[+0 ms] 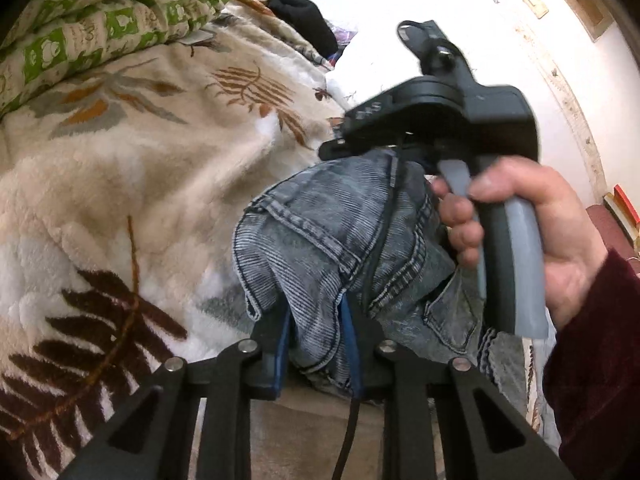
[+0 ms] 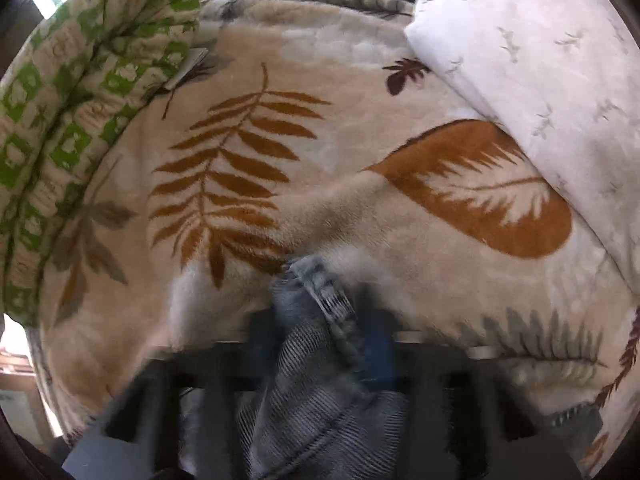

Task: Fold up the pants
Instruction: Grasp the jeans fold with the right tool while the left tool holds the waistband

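While a pair of faded blue-grey denim pants (image 1: 340,248) is held up off a plush cream fleece blanket with brown fern-leaf prints (image 1: 132,184), both tools are seen clamped on the fabric. At the upper left of the left wrist view a folded green-and-cream patterned quilt (image 1: 80,20) is piled against the blanket, soft and thick. At lower centre the left gripper (image 1: 316,344) is shown with its blue-padded jaws nearly closed, a bunched fold of denim pinched between them. To the right, the black body of the right gripper (image 1: 440,112) and the person's right hand (image 1: 532,232) on its grey handle are seen just above the same garment, whose stitched seams and pocket edge hang between the two tools.

In the right wrist view, the quilt again fills the left edge, the leaf-printed blanket the middle, and a white pillow with small grey motifs (image 2: 540,60) the upper right. At lower centre, blurred, the right gripper (image 2: 320,332) is closed on a hemmed or banded edge of the pants (image 2: 312,392).

The denim is judged fairly heavy and limp yet stiff at its seams, not slippery; the thick stitched edges and waistband are judged the surest places to be gripped.
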The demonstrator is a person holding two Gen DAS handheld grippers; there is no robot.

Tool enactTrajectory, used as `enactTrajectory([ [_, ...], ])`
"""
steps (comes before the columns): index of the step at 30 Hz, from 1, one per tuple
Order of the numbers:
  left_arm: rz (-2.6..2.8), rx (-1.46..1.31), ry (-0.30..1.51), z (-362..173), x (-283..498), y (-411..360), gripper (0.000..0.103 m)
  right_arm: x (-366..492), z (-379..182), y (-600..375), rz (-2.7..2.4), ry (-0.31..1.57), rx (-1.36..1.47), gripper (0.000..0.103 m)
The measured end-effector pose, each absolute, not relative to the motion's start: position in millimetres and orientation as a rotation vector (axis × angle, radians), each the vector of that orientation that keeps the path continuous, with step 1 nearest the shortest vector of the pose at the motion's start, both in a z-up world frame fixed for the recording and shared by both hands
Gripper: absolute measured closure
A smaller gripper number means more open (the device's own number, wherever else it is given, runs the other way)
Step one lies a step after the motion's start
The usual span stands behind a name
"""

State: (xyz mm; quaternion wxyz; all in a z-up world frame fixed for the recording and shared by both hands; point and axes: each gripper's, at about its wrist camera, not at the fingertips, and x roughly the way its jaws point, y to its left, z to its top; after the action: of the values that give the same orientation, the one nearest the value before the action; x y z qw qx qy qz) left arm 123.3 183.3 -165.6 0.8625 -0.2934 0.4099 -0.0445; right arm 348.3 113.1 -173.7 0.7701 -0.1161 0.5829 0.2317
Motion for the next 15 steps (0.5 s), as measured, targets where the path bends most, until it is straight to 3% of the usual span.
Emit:
enactTrajectory([
  [15,-0.352,-0.381,0.539,-84.2,76.3,120.9,0.082,276.4,-41.6,0.5,0.438,0.958,0.023,0.092],
])
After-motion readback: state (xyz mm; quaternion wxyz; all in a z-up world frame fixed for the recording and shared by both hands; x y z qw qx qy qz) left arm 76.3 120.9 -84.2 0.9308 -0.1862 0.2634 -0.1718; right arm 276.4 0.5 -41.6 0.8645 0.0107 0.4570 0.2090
